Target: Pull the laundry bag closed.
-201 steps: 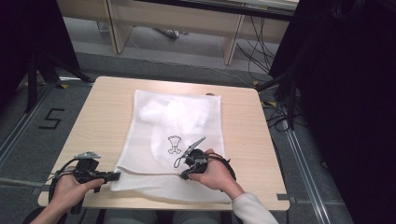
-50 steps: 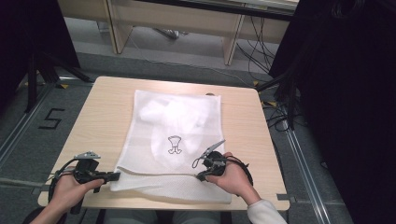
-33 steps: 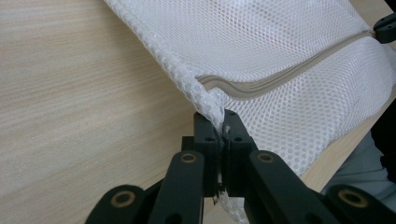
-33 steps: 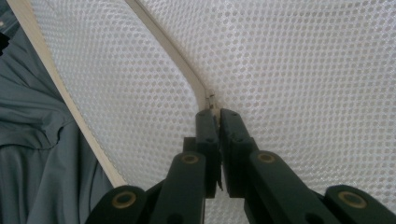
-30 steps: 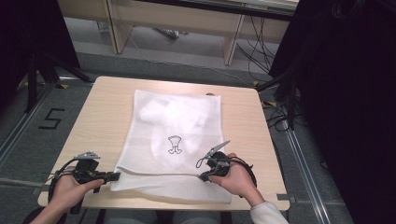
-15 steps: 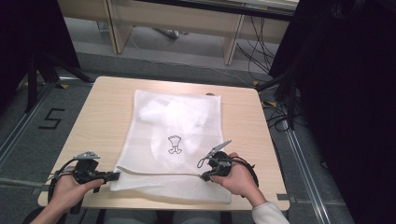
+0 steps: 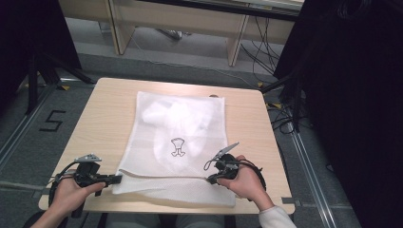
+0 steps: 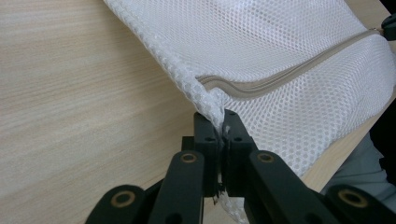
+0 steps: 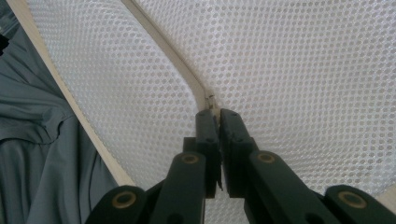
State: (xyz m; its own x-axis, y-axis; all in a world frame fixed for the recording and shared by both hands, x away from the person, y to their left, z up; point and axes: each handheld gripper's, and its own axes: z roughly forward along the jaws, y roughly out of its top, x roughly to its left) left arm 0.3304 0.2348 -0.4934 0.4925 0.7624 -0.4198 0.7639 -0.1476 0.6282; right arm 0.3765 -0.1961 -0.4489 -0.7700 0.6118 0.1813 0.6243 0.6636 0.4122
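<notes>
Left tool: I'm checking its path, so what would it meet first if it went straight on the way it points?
The left tool is shut on the mesh bag's corner, so it would push straight into the bag, probably along its zipper.

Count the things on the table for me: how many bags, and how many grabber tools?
White mesh bag: 1
Grippers: 2, the left gripper and the right gripper, each pinching the bag's near edge
Total: 3
</notes>
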